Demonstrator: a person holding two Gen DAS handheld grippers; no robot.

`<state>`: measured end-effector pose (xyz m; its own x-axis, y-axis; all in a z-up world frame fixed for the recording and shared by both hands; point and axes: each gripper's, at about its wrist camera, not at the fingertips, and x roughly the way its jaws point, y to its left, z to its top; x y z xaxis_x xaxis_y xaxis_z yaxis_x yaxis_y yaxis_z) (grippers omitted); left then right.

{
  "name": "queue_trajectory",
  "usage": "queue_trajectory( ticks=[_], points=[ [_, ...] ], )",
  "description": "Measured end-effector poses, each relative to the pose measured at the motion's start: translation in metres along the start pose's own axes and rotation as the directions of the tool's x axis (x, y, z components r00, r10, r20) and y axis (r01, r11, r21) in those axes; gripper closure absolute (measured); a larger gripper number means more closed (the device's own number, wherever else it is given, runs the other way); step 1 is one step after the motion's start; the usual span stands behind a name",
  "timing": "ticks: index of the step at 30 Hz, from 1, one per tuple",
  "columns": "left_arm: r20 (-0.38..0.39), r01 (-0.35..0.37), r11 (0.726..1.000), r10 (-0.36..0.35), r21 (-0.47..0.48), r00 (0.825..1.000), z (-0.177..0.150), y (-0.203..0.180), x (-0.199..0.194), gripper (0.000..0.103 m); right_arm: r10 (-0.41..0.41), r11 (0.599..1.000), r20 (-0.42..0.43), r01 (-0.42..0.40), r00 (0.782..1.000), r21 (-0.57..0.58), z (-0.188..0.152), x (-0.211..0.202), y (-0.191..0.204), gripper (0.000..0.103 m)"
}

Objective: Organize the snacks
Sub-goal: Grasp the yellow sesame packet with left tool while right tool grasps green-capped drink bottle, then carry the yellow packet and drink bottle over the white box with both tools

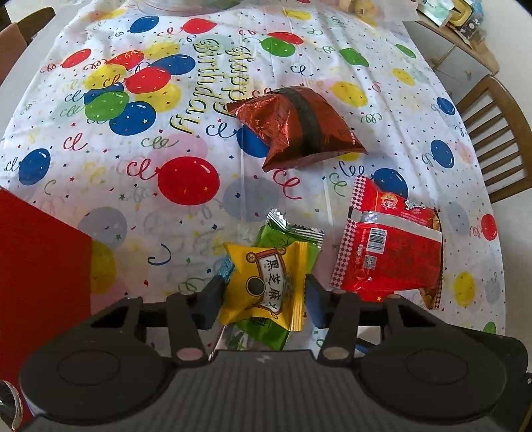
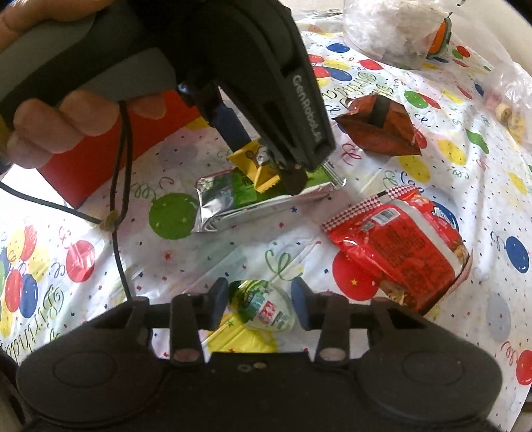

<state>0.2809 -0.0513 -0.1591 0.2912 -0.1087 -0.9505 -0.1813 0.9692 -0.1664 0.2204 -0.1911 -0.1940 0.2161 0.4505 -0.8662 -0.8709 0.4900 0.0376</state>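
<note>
My left gripper [image 1: 264, 292] is shut on a small yellow snack packet [image 1: 266, 285] and holds it just above a green and silver packet [image 1: 282, 232]. In the right wrist view the left gripper [image 2: 266, 159] grips the yellow packet [image 2: 257, 166] over the green packet [image 2: 239, 196]. My right gripper [image 2: 259, 299] has a small green and white candy [image 2: 266, 307] between its fingers, which do not visibly press it. A red snack bag [image 1: 389, 252] lies to the right. It also shows in the right wrist view [image 2: 399, 246]. A brown foil bag [image 1: 299, 126] lies farther back.
A red box [image 1: 40, 266] stands at the left; it also shows in the right wrist view [image 2: 109, 156]. A clear plastic container [image 2: 392, 30] and a plastic bag [image 2: 508, 99] sit at the far side. A wooden chair [image 1: 498, 139] stands past the table's right edge.
</note>
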Motion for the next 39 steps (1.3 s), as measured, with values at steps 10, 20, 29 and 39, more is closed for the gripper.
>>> queue_trajectory(
  ticks=[10, 20, 29, 39],
  points=[
    [0.029, 0.011, 1.000, -0.011, -0.004, 1.000, -0.014, 0.007, -0.010, 0.067, -0.041, 0.995, 0.016, 0.039, 0.999, 0.089, -0.012, -0.010, -0.003, 0.066],
    [0.063, 0.032, 0.999, -0.032, 0.004, 0.997, -0.046, 0.013, -0.038, 0.067, -0.078, 0.967, 0.071, 0.058, 0.994, 0.247, -0.024, -0.039, 0.002, 0.066],
    [0.126, 0.047, 0.998, -0.050, 0.032, 0.991, -0.077, 0.023, -0.089, 0.067, -0.093, 0.947, 0.157, 0.039, 0.983, 0.317, -0.018, -0.081, 0.026, 0.066],
    [0.176, 0.049, 0.998, -0.055, 0.039, 0.983, -0.107, 0.051, -0.137, 0.067, -0.100, 0.938, 0.212, 0.020, 0.972, 0.347, 0.001, -0.112, 0.057, 0.066]
  ],
)
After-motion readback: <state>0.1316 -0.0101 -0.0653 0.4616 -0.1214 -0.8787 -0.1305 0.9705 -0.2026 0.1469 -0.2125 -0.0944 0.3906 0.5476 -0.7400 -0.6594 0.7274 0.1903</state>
